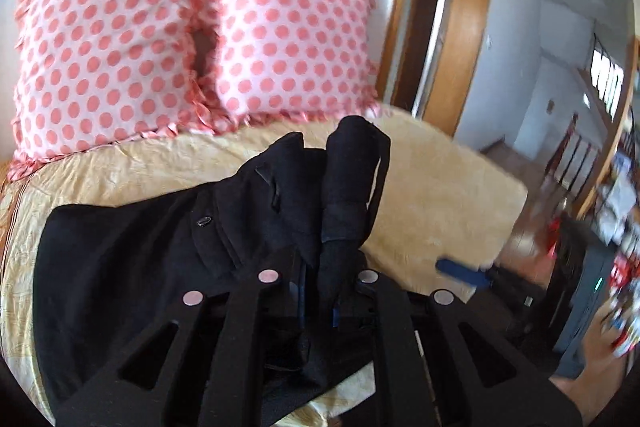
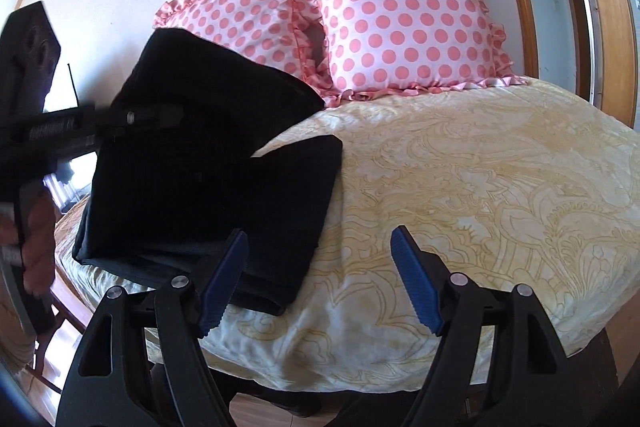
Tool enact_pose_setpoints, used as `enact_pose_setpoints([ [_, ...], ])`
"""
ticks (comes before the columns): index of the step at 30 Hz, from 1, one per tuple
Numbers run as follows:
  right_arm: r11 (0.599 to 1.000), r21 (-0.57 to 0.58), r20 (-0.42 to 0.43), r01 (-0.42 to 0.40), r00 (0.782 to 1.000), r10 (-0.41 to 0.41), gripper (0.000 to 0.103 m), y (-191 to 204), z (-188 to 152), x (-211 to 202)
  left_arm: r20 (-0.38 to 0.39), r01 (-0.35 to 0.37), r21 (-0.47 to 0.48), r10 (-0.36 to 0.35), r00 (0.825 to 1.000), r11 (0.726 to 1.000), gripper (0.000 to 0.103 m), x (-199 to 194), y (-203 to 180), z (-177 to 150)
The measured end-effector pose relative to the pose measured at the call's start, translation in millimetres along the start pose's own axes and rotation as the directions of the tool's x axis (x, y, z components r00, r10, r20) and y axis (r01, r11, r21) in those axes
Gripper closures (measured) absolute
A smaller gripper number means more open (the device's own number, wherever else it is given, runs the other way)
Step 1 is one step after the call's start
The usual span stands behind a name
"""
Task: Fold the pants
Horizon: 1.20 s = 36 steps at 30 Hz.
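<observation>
Nearest the lens, the left gripper (image 1: 320, 279) was clamped tight on a bunch of the black pants (image 1: 168, 267); cloth rose in a twisted ridge out from between its closed fingers. The right gripper (image 2: 320, 291) stood wide apart and held nothing, with bare bedspread showing between its blue pads (image 2: 416, 291). Its left pad sat just over the near edge of the pants, apparently not pressing on it.

The pants (image 2: 208, 195) lay at the left side of the bed, on the yellow patterned bedspread (image 2: 480, 187). In the right wrist view the lower part lay flat as a squared layer, while the upper part was lifted and carried over it, hanging from the left gripper. A hand (image 2: 36, 239) held that tool at the left edge of the frame. A button (image 1: 205, 221) showed on the lifted part, so I judged that to be the waistband end.

Beyond, two pink dotted pillows (image 2: 400, 23) leaned against the wall.

Judgement: a fold was mid-way, with the lifted half not yet laid down. Next move calls for lowering it squarely onto the flat layer, edges matched, then letting go. The free gripper could pin or smooth the lower layer.
</observation>
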State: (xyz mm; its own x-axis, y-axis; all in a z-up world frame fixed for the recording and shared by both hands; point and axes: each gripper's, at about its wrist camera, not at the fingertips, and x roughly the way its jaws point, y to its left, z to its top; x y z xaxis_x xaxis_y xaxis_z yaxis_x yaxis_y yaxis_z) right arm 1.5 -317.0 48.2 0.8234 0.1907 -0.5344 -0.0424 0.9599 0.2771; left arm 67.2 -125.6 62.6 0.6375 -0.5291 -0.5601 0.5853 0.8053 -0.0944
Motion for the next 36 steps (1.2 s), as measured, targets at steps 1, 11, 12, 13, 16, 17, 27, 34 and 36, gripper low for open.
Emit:
enact_pose_setpoints([
  [1,1.0,0.003,-0.004,0.007,1.0,-0.007,0.028,-1,-1,0,-0.033,0.0,0.013,0.0,0.999,1.0,0.095,10,-5,-8],
  [11,0.991,-0.008,0.051,0.133,0.99,-0.133,0.028,-18,10,-18,-0.032,-0.037,0.046,0.039,0.999,0.998,0.09,20,-19,-41],
  [12,0.99,-0.004,0.061,0.144,0.988,-0.144,0.028,-20,13,-20,-0.025,-0.04,0.056,0.041,0.999,0.998,0.087,20,-22,-45],
  [13,0.988,-0.003,0.07,0.151,0.986,-0.151,0.028,-21,15,-22,-0.016,-0.043,0.072,0.044,0.999,0.996,0.085,20,-25,-48],
  [16,0.986,-0.015,0.107,0.166,0.981,-0.164,0.028,-20,27,-29,0.012,0.007,0.109,-0.008,1.0,0.994,0.054,6,-31,-54],
  [17,0.986,-0.023,0.122,0.168,0.979,-0.164,0.028,-19,30,-32,0.028,0.055,0.101,-0.059,0.998,0.993,0.037,-5,-30,-56],
  [27,0.979,-0.201,0.151,-0.036,0.986,0.068,0.028,49,52,-14,0.101,-0.185,-0.113,0.196,0.975,0.976,0.014,-63,58,-56],
  [34,0.928,-0.333,0.033,-0.166,0.982,0.188,0.028,109,28,27,0.079,-0.33,-0.162,0.345,0.935,0.93,0.007,-60,91,-71],
  [36,0.933,-0.332,-0.023,-0.137,0.99,0.137,0.028,112,18,41,0.043,-0.364,-0.141,0.373,0.927,0.921,0.005,-53,93,-78],
])
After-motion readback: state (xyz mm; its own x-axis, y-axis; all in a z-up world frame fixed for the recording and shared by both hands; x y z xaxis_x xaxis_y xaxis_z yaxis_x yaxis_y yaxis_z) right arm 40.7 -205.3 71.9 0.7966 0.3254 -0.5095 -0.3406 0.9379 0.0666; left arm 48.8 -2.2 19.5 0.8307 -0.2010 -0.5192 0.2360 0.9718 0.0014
